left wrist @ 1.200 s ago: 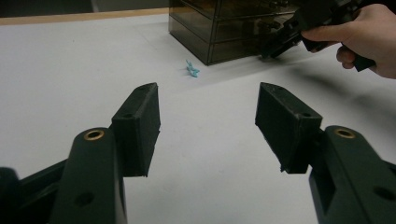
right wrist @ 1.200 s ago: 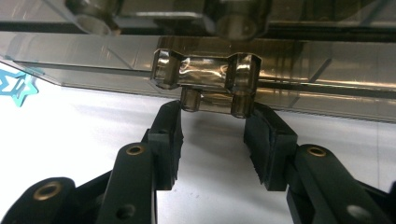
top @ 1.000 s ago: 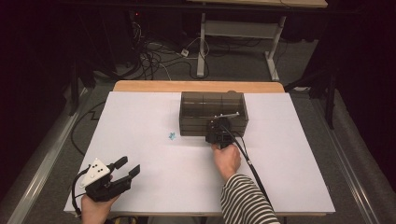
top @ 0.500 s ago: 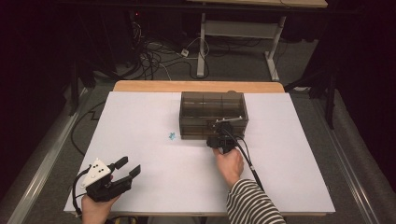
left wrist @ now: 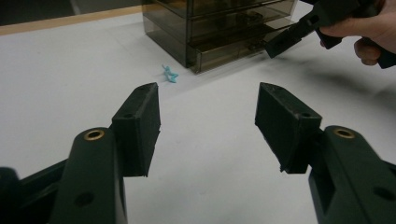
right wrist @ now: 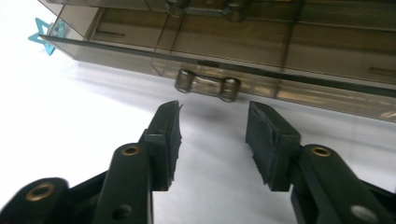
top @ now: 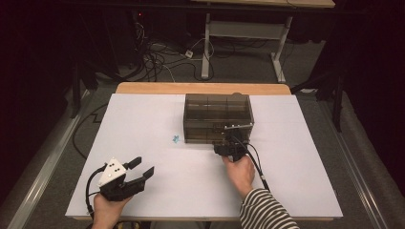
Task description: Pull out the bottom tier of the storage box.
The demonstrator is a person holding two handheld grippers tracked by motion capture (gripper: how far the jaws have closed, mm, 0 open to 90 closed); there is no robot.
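Drawn back a little from the smoky drawer box (top: 217, 118) since a second ago: right gripper (right wrist: 212, 122), its jaws just opened wider, nothing between them, tips just short of the bottom drawer's handle (right wrist: 207, 86). Box unmoved at the table's (top: 143, 119) far middle, small blue star (top: 176, 139) at its left. Near the front left corner, left gripper (left wrist: 208, 100), spread and empty, same place as before.

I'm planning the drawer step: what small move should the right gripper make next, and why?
Probably ease the right gripper forward until its open jaws straddle the bottom drawer handle, then close. The handle sits just ahead of the fingertips, centred on the gap, not yet between the pads, and the drawer looks barely pulled out.
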